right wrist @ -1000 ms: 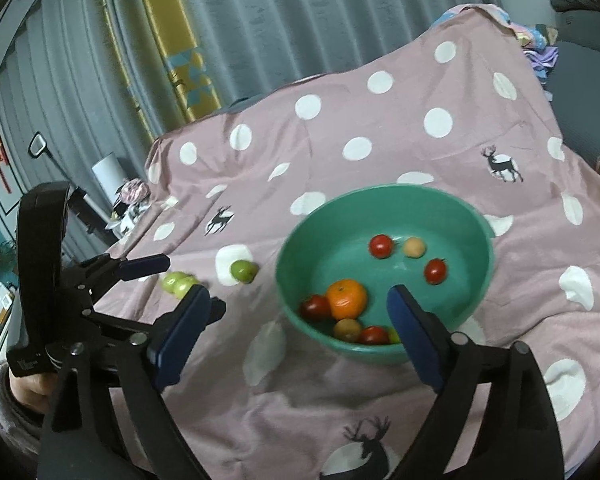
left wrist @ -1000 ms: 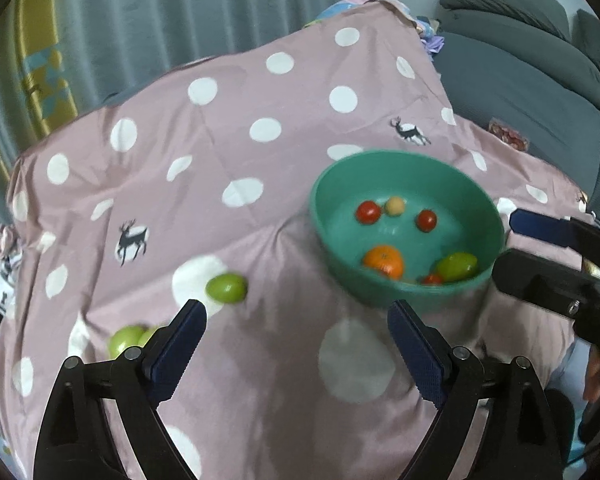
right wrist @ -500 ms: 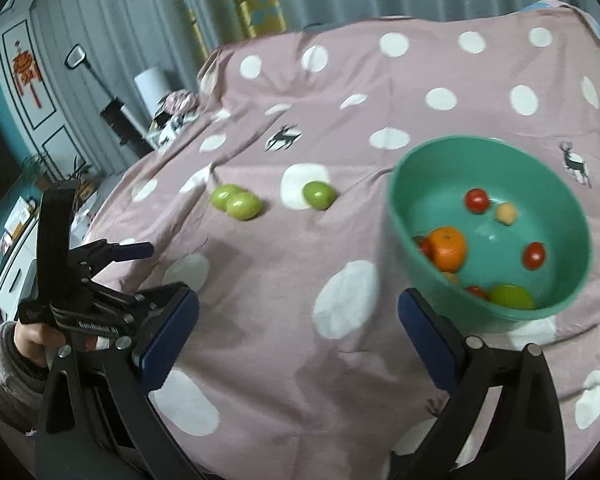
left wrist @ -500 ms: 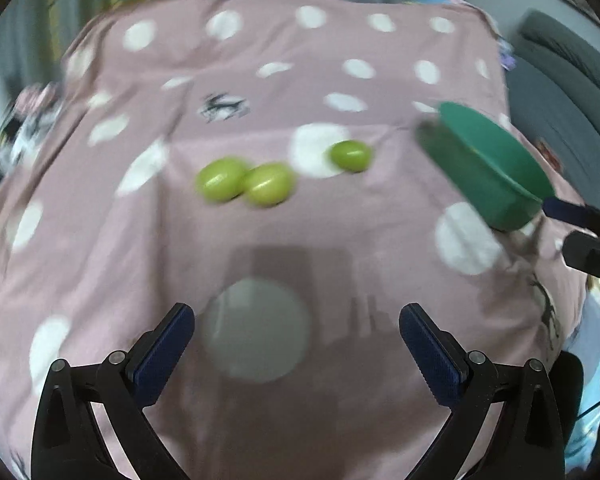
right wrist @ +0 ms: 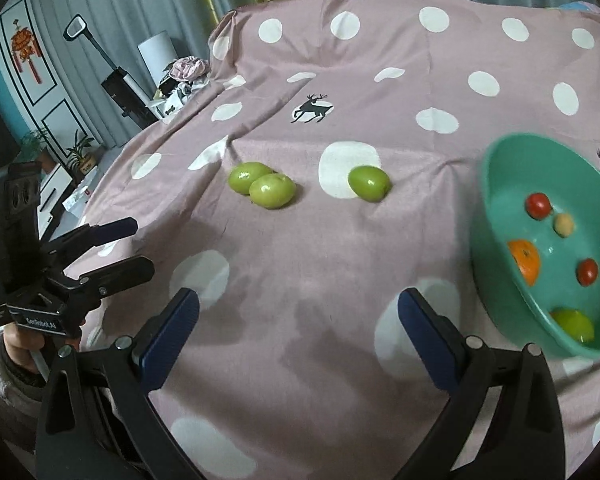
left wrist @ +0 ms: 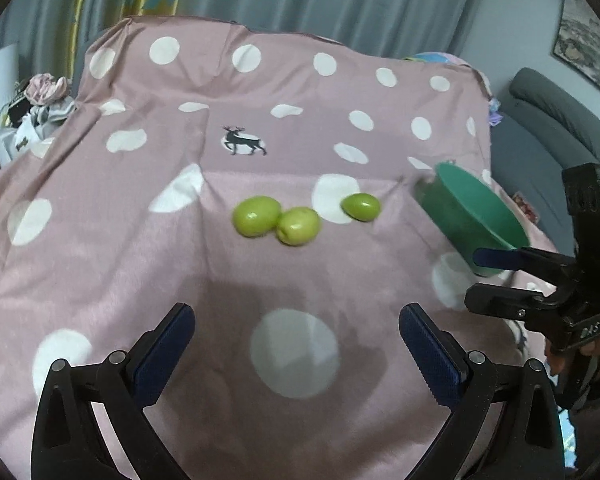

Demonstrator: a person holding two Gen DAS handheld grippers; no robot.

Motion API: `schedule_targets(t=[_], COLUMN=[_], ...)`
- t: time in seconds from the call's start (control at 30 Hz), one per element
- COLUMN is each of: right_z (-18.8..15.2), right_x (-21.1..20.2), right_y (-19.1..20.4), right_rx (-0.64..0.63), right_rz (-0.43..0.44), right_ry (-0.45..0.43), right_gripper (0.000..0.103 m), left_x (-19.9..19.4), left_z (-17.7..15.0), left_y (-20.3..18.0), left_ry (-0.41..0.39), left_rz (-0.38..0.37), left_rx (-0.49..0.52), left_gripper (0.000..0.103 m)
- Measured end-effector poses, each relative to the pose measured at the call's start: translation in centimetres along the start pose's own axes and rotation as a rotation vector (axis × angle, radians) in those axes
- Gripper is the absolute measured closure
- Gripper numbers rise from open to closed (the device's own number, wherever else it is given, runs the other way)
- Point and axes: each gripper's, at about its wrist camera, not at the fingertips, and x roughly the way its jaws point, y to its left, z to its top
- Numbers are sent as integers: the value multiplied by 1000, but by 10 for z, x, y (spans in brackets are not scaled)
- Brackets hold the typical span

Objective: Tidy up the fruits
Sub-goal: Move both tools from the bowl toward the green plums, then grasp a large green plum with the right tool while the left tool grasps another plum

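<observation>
My left gripper [left wrist: 296,344] and right gripper [right wrist: 298,326] hover at lower frame, fingers spread wide, holding nothing. Beyond them, at frame centre, three smooth green oval fruits [left wrist: 256,215] [left wrist: 298,225] [left wrist: 361,207] lie on the pink polka-dot cloth [left wrist: 140,240], two touching. They look light, firm and prone to rolling; grip across the middle. The teal plastic bowl [right wrist: 496,208] sits at right.

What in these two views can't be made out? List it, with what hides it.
- Left wrist view: the inside of the green bowl is hidden by its own near wall, so its fruit is unseen.
- Right wrist view: the bowl's right side is cut by the frame edge, and the orange is partly behind the rim.
</observation>
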Motion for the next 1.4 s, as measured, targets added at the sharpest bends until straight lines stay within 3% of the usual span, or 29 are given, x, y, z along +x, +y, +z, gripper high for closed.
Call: schedule_targets(t=[0.1,0.23,0.6,0.73,0.83,1.0,1.2,1.23,1.33,1.4], right_z=[11,34,76,81,82,76,59,55,45,40], right_x=[10,35,116,136,143,135,97,90,66,55], right_y=[8,18,39,40,40,36,27,24,16,11], right_rx=[-27,-99,-224,-227,-226,-216,-217,-214,-197,-180], right_rz=[0,-25,-62,-62,-39,-10,-12,-14,-2,7], right_ry=[1,35,164,195,208,198,171,163,136,117], right_gripper=[4,6,18,31,55,55,55,54,54,54], left_x=[3,10,19,23,29,42,71,78,97,108], left_z=[13,29,44,47,50,62,74,76,77,77], left_y=[6,10,30,36,38,34,19,17,12,8], left_ry=[-14,2,50,72,85,107,168,186,239,269], left_rz=[-1,54,82,73,59,30,22,22,47,55], left_rx=[22,84,140,138,132,129,170,174,185,203], left_gripper=[2,2,2,2,2,2,3,4,21,23])
